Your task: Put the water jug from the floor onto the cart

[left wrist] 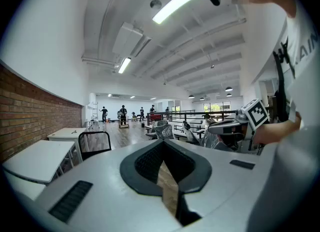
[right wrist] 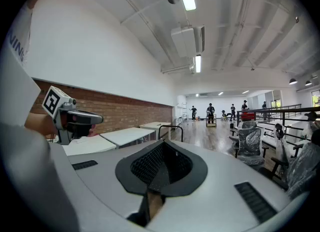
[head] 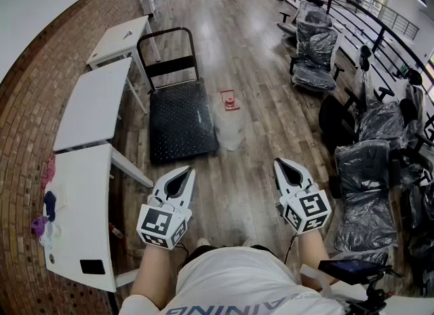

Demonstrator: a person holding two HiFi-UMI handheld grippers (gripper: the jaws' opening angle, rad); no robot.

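A clear water jug (head: pixel 231 129) with a red cap stands on the wooden floor, just right of the black platform cart (head: pixel 180 120). The cart's push handle (head: pixel 166 36) rises at its far end. Both grippers hover close to the person, well short of the jug. My left gripper (head: pixel 188 169) is shut and holds nothing, its tips toward the cart's near edge. My right gripper (head: pixel 277 162) is shut and holds nothing too, off to the jug's near right. The left gripper view (left wrist: pixel 163 142) and right gripper view (right wrist: pixel 162 142) look level down the hall; the jug is hidden in both.
White tables (head: pixel 88 110) line the brick wall at left, next to the cart. Office chairs wrapped in plastic (head: pixel 366 171) stand along the right by a black railing (head: pixel 380 32). Several people (right wrist: pixel 210 112) stand far down the hall.
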